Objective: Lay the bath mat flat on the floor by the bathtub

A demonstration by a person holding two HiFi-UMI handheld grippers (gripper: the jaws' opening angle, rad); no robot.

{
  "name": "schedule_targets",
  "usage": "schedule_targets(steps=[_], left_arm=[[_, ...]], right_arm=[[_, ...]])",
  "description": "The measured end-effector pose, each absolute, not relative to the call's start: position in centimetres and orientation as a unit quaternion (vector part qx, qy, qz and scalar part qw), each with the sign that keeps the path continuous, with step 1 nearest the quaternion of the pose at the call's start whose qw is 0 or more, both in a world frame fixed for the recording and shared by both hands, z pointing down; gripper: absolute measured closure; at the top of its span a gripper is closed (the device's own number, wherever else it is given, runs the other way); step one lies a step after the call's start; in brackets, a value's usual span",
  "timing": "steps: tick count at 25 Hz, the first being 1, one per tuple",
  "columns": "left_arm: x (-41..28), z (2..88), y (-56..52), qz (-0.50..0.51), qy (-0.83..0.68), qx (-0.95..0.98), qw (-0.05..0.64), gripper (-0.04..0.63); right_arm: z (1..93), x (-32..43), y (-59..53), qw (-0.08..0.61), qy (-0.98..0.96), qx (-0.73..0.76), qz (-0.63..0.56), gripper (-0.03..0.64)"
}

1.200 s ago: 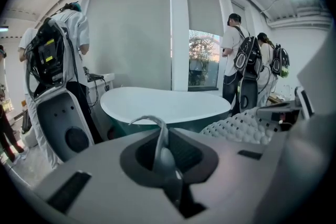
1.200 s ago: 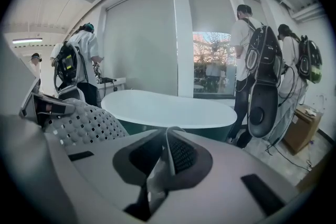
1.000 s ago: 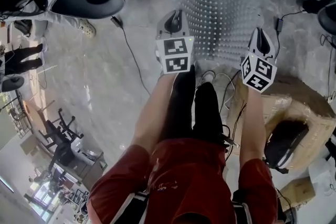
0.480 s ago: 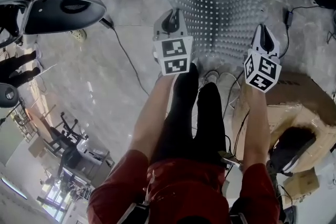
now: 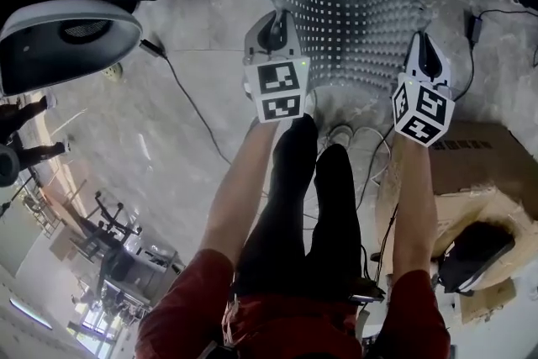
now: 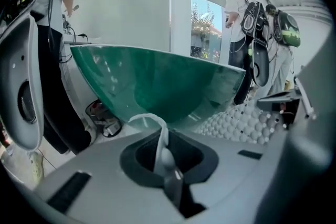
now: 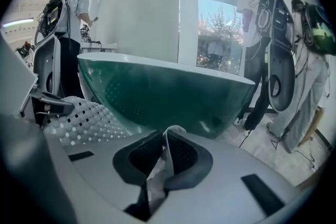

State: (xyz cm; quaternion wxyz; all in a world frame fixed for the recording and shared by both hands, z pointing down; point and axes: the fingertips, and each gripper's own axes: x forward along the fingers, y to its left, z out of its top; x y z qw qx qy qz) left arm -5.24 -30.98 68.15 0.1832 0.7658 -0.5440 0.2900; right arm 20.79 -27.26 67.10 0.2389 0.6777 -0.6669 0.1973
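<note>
I had my left hand-held gripper (image 5: 274, 31) and right hand-held gripper (image 5: 423, 55) each clamped on the near edge of the bath mat (image 5: 345, 13), which lay spread over the floor (image 5: 168, 122) beside the green bathtub (image 6: 157, 81). An open cardboard box (image 5: 496, 206) held a dark device (image 5: 472, 252).

Bright, even daylight. The window (image 7: 220, 34) glares pale blue-white in both gripper views, and the people (image 7: 253, 5) beside it go dark against it. Pale sheen on the bathtub (image 6: 157, 86) wall and the glossy floor (image 5: 126, 155); shadows are soft. Heavy fisheye bowing, black corners. Near foreground blurred. The bath mat (image 5: 353, 13) dots are crisp in the head view.
</note>
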Motion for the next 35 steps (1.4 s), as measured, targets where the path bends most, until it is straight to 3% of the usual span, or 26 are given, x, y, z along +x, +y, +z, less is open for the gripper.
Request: schedule_targets(steps=[18,35], left_arm=[[-7.8,85.3,-32.7,0.32,-0.527,0.769,0.167,0.571],[-9.8,93.6,-31.6,0.344,-0.542,0.747,0.17,0.571]], right_arm=[[83.0,21.9,-28.3,0.287,-0.654,0.673,0.19,0.584],[92.4,25.2,-25.2,0.32,-0.616,0.686,0.219,0.584]])
